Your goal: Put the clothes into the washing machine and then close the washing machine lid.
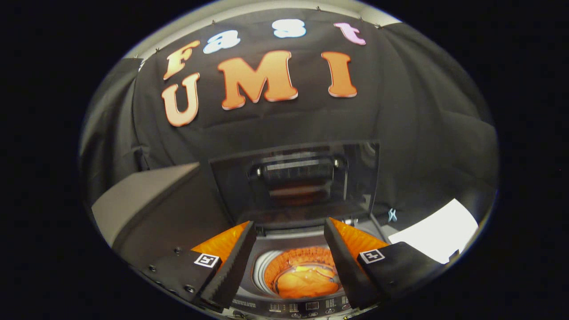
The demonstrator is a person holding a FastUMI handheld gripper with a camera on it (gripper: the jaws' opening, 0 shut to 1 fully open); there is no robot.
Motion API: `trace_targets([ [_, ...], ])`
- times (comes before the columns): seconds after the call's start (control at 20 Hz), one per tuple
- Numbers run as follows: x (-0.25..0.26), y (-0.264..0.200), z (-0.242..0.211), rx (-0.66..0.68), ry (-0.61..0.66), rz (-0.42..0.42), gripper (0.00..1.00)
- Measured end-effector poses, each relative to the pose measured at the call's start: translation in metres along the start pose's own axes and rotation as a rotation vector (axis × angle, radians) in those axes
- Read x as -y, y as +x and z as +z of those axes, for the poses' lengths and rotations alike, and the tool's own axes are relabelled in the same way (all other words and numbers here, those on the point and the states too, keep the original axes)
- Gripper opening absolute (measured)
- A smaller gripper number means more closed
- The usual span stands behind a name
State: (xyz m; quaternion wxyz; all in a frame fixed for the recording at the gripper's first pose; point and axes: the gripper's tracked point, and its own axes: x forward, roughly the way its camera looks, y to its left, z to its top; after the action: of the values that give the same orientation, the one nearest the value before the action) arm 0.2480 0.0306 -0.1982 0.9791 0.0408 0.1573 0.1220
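The gripper (290, 231) hangs above the washing machine (293, 306) with its jaws spread wide and nothing between them. Below the gap between the jaws the drum is open, and the clothes (306, 281) (an orange bundle, crumpled) lie inside it, so the loading step looks done. Beyond the jaws and just ahead of them stands the lid (295, 182), raised upright against the booth's dark cloth wall, its glossy panel facing the jaws. A white sheet (438, 234) lies off to the right side of the right jaw, and a grey slab (142, 200) sits left of the left jaw. The step in hand, as I judge it, is closing the lid: the next move calls for reaching forward to the lid's upper edge, catching or pushing it, and swinging it down over the drum.
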Motion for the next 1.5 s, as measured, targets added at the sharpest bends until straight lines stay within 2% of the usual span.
trace_targets([
  [0.15,-0.008,-0.008,0.074,0.123,-0.027,0.018,0.98],
  [0.3,-0.012,0.003,0.130,0.191,-0.034,0.025,0.98],
  [0.4,-0.012,0.021,0.159,0.223,-0.011,0.032,0.98],
  [0.55,-0.007,0.056,0.179,0.219,-0.006,0.045,0.98],
  [0.75,-0.003,0.119,0.168,0.128,-0.046,0.043,0.99],
  [1.0,-0.008,0.185,0.130,0.000,-0.047,0.043,0.99],
  [1.35,0.002,0.223,0.074,-0.090,-0.068,-0.001,0.98],
  [1.4,0.004,0.223,0.081,-0.040,-0.082,-0.013,0.98],
  [1.5,0.004,0.219,0.079,-0.045,-0.108,-0.013,0.96],
])
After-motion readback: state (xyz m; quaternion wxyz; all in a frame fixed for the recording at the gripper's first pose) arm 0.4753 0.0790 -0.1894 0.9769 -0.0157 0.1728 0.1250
